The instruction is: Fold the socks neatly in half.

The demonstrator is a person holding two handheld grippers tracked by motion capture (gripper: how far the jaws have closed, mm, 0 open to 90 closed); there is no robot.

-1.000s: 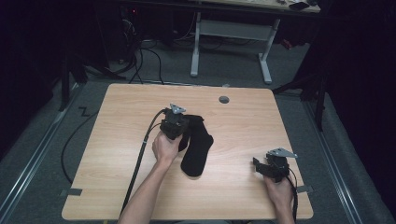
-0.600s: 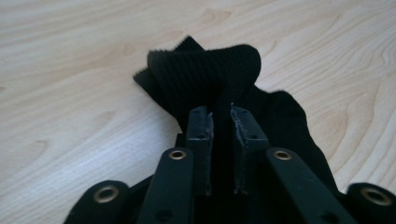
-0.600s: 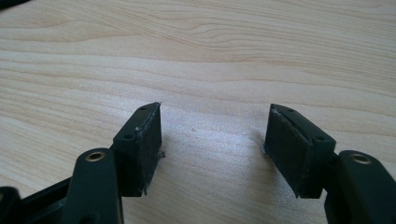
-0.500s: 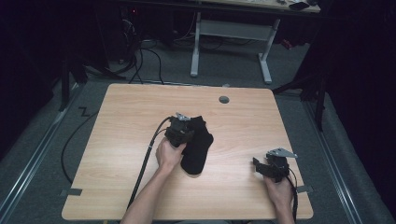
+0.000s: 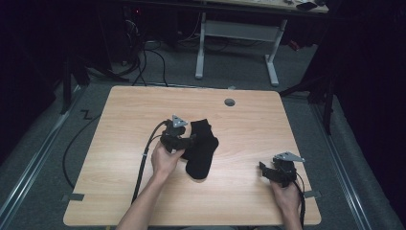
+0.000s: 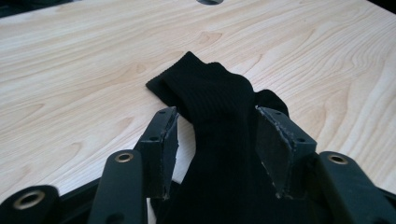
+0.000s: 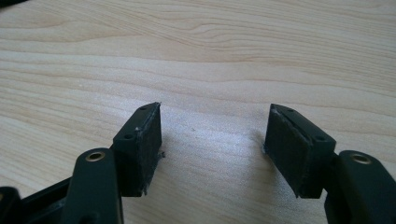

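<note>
Wooden table, black sock lying flat. Left gripper jaws just opening, sock between, unpinched. Right gripper spread, empty. Back straight off; don't snag fabric.

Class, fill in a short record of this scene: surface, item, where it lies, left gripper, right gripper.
surface: wooden table
item: black sock
where it lies: flat, mid-table
left gripper: fingers have just been opening; sock between them, a gap on one side
right gripper: open, nothing between, low over bare wood near the front right corner
</note>
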